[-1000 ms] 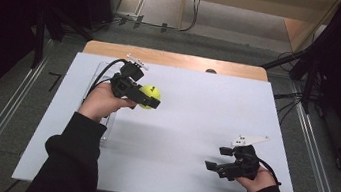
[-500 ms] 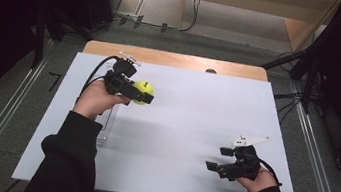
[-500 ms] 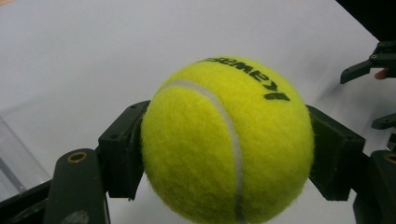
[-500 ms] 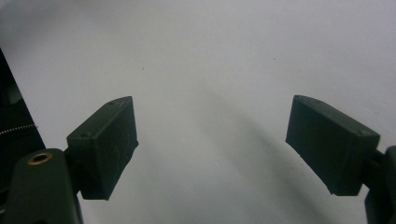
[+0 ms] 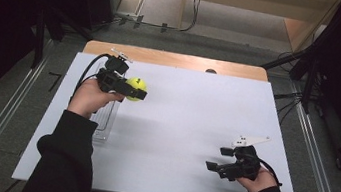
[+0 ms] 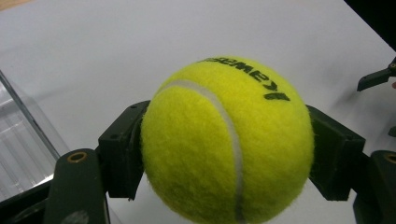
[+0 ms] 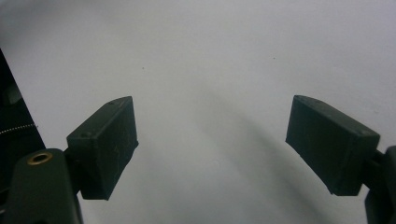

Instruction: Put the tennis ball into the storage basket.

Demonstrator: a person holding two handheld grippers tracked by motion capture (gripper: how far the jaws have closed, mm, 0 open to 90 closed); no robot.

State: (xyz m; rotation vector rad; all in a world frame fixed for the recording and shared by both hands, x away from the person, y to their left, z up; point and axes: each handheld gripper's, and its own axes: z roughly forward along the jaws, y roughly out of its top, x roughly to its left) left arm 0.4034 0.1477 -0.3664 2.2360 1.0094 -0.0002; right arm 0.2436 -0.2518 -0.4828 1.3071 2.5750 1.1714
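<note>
Nearest the person's side of the white table [image 5: 182, 143], at about five o'clock in the high view, the right gripper [image 5: 213, 167] sits low over the board in the right hand [image 5: 255, 178], its jaws pointing toward nine o'clock. In the right gripper view its two black pads [image 7: 105, 144] stand well apart, with only bare white surface between them. The grey three-cornered plate [image 5: 251, 140] sticks up from its top.

Farther off, at about ten o'clock on the table, the left hand [image 5: 88, 98] carries the left gripper [image 5: 137, 91], which is clamped on a yellow tennis ball [image 5: 135, 88]. In the left gripper view the ball [image 6: 227, 140] sits squarely between the pads, one pressing on each side of it, black lettering on its upper face and a white seam curving down its front. The ball appears held off the surface, with its shadow on the table below.

Just beside and under the left forearm, at nine o'clock, lies a clear plastic tray [image 5: 105, 122] with ridged walls; its edge [image 6: 21, 135] shows at the left of the left gripper view. The stretch of table between the two grippers is bare.

Beyond the white board, at twelve o'clock, a strip of wooden tabletop [image 5: 173, 59] shows, and past it a grey floor with cables [image 5: 191, 8].
</note>
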